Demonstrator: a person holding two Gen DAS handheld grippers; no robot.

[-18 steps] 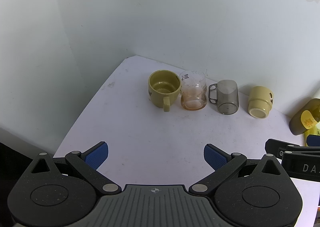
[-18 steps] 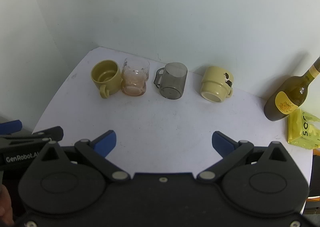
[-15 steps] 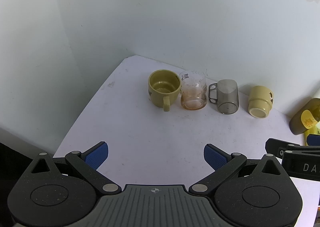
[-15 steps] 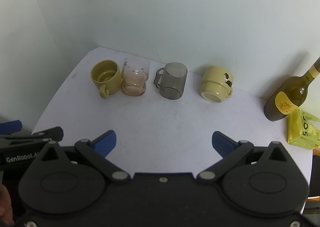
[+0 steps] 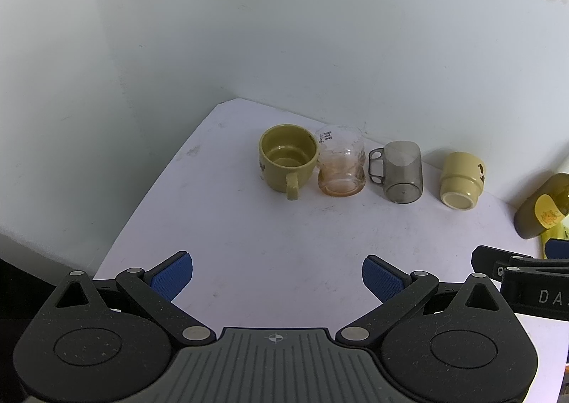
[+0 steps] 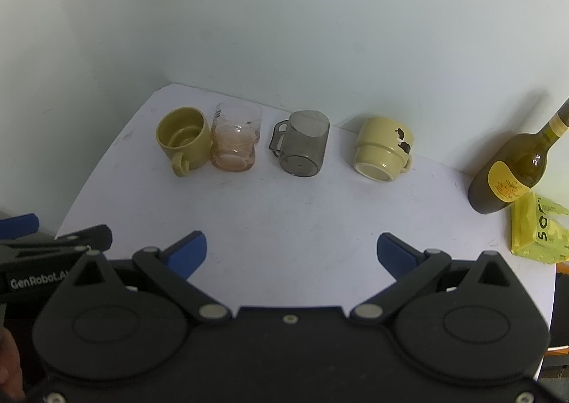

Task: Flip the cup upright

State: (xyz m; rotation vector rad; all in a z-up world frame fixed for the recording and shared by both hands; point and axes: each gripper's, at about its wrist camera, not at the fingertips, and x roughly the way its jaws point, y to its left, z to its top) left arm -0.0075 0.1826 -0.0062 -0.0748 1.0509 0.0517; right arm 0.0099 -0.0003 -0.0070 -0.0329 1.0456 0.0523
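Several cups stand in a row at the back of a white table [image 5: 277, 236]. An olive mug [image 5: 286, 159] [image 6: 183, 138] stands upright at the left. Beside it is a clear pinkish glass [image 5: 341, 168] [image 6: 234, 147]. A grey translucent mug [image 5: 402, 172] [image 6: 302, 147] and a pale yellow mug [image 5: 460, 179] [image 6: 384, 149] have their bases turned toward me. My left gripper [image 5: 277, 278] is open and empty over the near table. My right gripper [image 6: 291, 253] is open and empty too, level with the left one.
A dark olive bottle with a yellow label [image 6: 512, 172] [image 5: 544, 211] stands at the right by the wall. A yellow packet [image 6: 537, 225] lies next to it. White walls close the back and left. The table's left edge runs diagonally.
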